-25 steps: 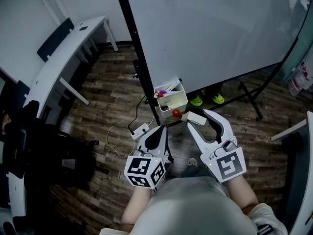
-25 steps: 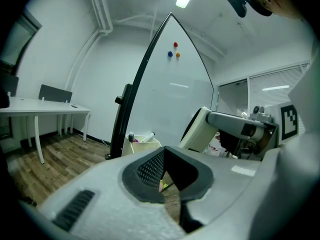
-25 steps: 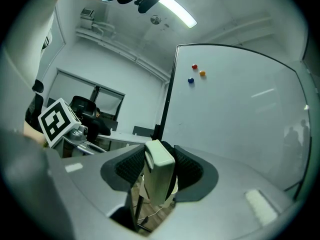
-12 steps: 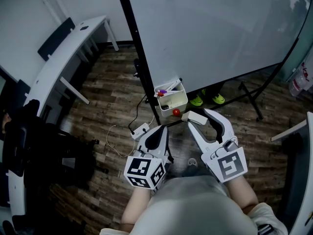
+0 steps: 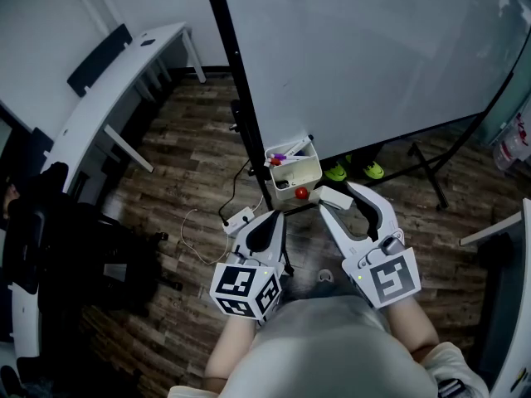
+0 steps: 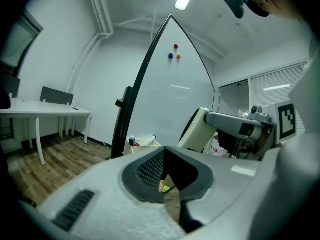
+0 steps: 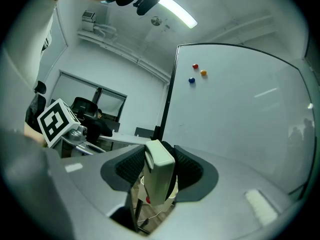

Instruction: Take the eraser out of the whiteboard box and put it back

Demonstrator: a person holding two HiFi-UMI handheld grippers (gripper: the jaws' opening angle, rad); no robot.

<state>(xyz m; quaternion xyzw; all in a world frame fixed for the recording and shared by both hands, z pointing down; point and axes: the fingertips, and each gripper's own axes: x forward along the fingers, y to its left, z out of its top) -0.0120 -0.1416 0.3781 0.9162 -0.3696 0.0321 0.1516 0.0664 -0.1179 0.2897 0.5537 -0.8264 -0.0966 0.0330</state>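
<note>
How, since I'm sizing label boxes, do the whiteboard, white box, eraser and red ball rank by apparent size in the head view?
Largest to smallest:
1. whiteboard
2. white box
3. eraser, probably slightly nearer the camera than the box, yet clearly smaller
4. red ball

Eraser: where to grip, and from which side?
Mid-body, pads on two opposite flat sides, as the right claw holds the eraser now: it's a straight-sided block, so pads seat flat. Come in level from the person's side, leaving the far end free toward the box.
</note>
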